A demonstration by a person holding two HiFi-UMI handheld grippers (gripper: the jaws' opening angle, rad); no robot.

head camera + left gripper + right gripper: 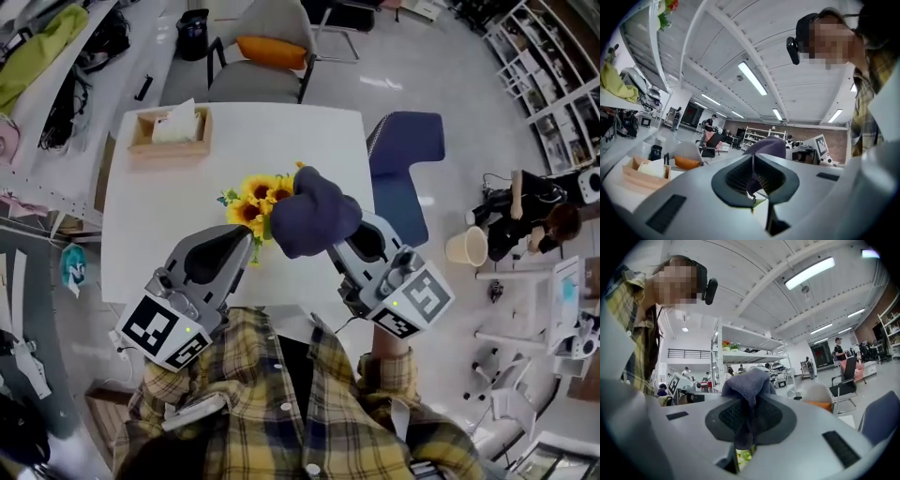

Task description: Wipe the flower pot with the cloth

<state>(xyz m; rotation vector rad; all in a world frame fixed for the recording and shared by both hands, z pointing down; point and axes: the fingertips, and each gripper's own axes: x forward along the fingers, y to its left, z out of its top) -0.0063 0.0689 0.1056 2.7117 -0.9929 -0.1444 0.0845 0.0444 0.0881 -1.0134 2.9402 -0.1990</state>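
Table: cloth bunched, R gripper

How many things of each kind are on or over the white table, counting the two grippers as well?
Wooden tissue box: 1
Sunflower plant: 1
Dark blue cloth: 1
Grippers: 2, the left gripper and the right gripper
Total: 5

We see both grippers at lower centre of the head view, angled up and inward, tips near each other. Left gripper: jaws drawn together (what they pinch, we cannot tell). Right gripper: jaws clamped on the cloth, which is bunched over its tips. Plaid sleeves lie along the bottom edge.
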